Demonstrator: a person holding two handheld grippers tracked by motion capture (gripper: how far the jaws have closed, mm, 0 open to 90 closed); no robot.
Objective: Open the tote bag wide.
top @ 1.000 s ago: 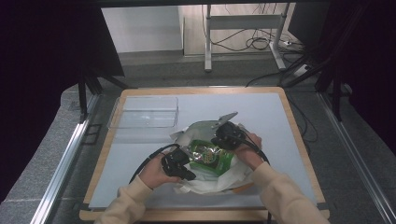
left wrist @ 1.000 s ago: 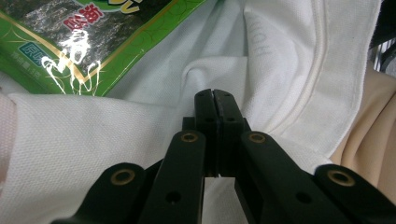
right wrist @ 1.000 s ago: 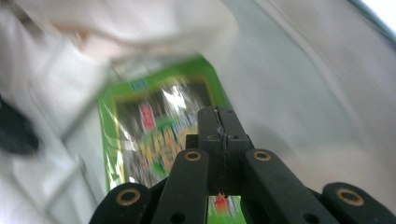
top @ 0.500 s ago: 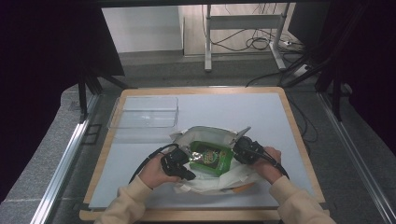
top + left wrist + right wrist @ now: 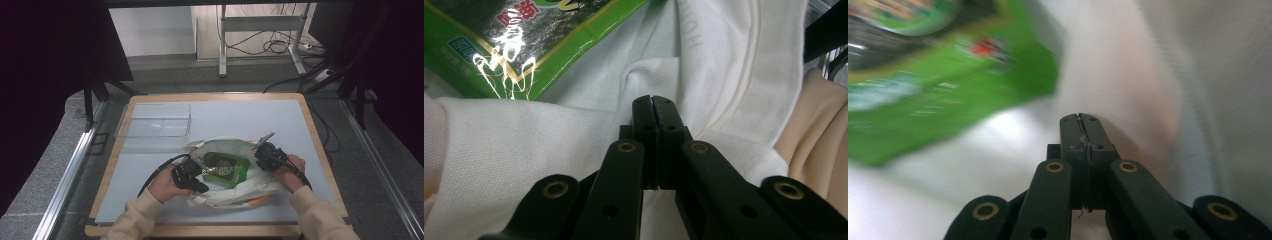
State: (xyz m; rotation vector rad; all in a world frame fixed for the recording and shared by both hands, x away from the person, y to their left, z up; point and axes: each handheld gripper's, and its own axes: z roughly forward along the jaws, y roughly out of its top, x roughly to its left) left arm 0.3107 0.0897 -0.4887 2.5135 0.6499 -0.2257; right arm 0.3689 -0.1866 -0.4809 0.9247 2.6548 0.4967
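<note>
Bench (image 5: 310,120) is carrying a white cloth bag (image 5: 235,192) near its front edge, a green packet (image 5: 227,169) lying in the mouth. Left gripper (image 5: 199,176) and right gripper (image 5: 260,153) are pinching the bag's rim, jaws fully closed on cloth. Judged step: holding the mouth open; next, pushing the packet deeper. Left gripper view is showing the fabric fold (image 5: 644,82) clamped; high view is not.

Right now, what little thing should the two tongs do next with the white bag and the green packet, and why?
Probably pull the white cloth bag gently wider. The left tongs are shut on a fold of the cloth, and the right tongs are shut at the bag's other side, though whether they pinch cloth is unclear. The green packet lies in the bag's mouth, so a wider opening should let it slide deeper.
</note>
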